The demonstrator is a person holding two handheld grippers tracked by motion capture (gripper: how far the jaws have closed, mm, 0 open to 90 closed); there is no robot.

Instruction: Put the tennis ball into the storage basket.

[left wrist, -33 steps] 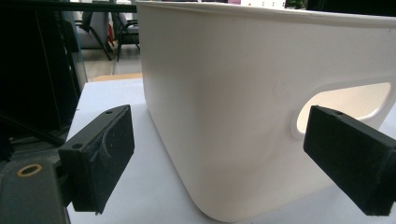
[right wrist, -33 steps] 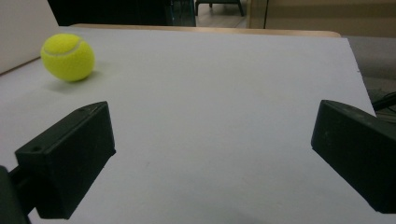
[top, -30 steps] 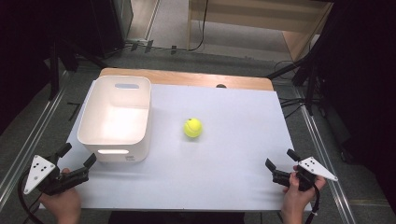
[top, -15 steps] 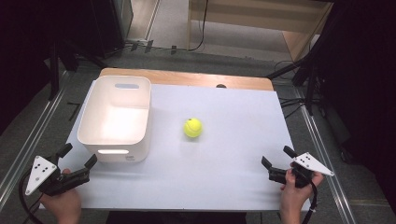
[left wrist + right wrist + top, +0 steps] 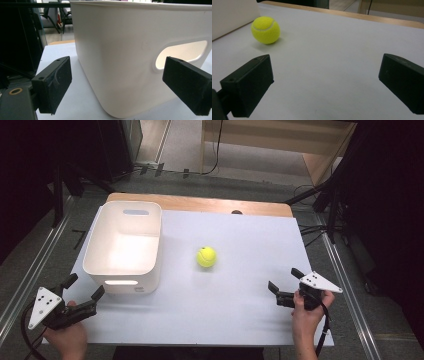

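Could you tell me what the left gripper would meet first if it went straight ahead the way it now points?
Most likely the near wall of the white plastic bin, which stands squarely between the open jaws of the left gripper; nothing lies between them.

No lettering, label, brand mark or number is legible anywhere: the white bin [image 5: 123, 246], the tennis ball [image 5: 206, 256] and the counter [image 5: 240, 290] all appear blank.

light: overhead lamp brightening desk [image 5: 240, 295], surroundings staying dark
glare: bin [image 5: 123, 245] interior washing out
focus: near jaws blurring softly
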